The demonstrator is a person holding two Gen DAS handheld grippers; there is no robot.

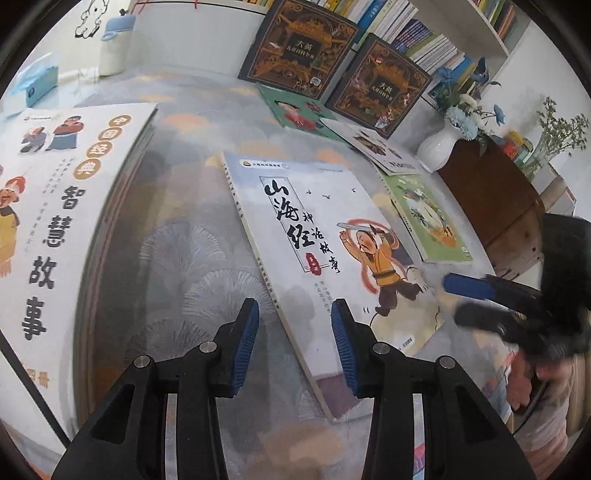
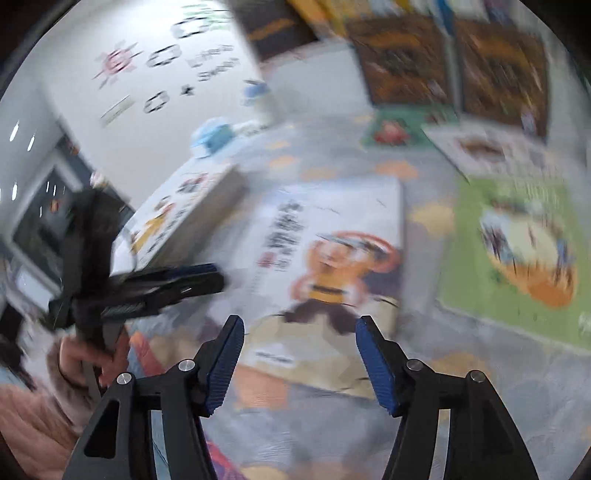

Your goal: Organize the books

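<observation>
A white picture book [image 1: 325, 236] with a yellow-robed figure on its cover lies flat on the patterned rug. My left gripper [image 1: 295, 332] hovers open over the book's near left edge, one finger on each side of the spine and neither pad pressing on it. My right gripper [image 2: 300, 332] is open above the book's [image 2: 332, 258] near edge and holds nothing; that view is blurred. In the left wrist view the right gripper [image 1: 458, 302] is by the book's right corner. In the right wrist view the left gripper [image 2: 218, 277] comes in from the left.
A stack of white books [image 1: 55, 206] is at the left. A green book [image 1: 428, 218] lies right of the white one. Two dark ornate books [image 1: 299, 40] lean on a bookshelf [image 1: 417, 33]. A white vase [image 1: 443, 144] stands by a wooden stand [image 1: 495, 206].
</observation>
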